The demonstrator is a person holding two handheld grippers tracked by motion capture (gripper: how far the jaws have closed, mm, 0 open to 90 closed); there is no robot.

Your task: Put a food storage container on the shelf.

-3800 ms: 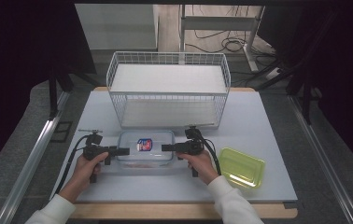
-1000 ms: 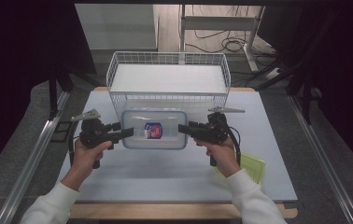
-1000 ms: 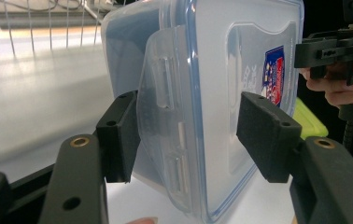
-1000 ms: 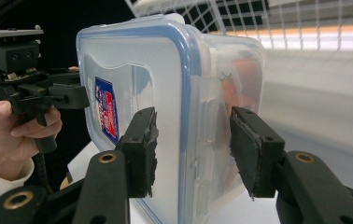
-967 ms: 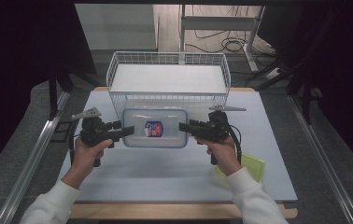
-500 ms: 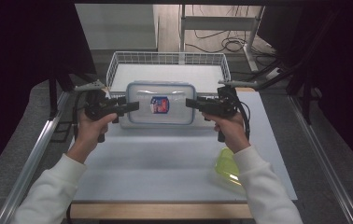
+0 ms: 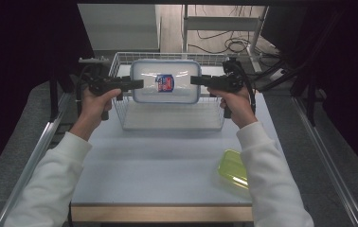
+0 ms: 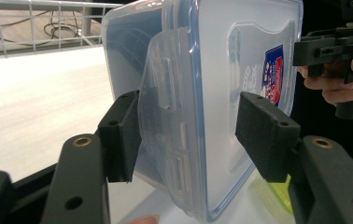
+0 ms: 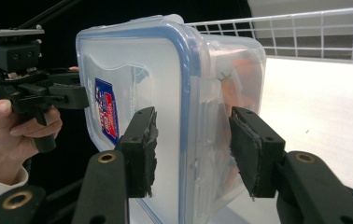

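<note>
- Our left fingers (image 8: 188, 140) and right fingers (image 9: 191, 149) each clamp an end latch of the clear container (image 7: 166, 87).
- It hangs above the wire basket (image 7: 167, 118) at 12 o'clock on the counter (image 7: 158, 165).
- Rigid, smooth plastic, probably light; the end flaps seem the surest hold.

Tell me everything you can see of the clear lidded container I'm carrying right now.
The clear lidded container is a rectangular, rounded-corner box of see-through plastic. Its snap-on lid has a blue seal line, side latch flaps and a red-and-blue sticker. It is closed and held up in the air above the white wire basket, lid toward the high camera. The left hand-held gripper clamps one short end, the right hand-held gripper the other. Something orange shows faintly inside.
</note>
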